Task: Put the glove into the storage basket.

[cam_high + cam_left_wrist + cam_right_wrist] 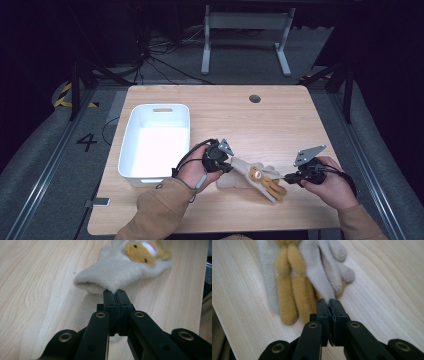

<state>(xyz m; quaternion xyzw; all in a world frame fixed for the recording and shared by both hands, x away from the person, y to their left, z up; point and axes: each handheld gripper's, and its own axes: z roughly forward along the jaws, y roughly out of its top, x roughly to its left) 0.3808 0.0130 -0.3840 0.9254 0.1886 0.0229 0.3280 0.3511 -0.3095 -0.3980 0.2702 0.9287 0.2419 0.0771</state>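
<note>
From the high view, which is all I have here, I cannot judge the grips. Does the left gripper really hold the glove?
Observer: Yes. In the left gripper view, the left gripper is shut on the cuff edge of the glove.
Operator: And the right one?
Observer: The right gripper is shut on the tip of one grey glove finger.
Operator: Is the cuff pressed flat?
Observer: No, the cuff opening gapes a little beside the left gripper.
</note>
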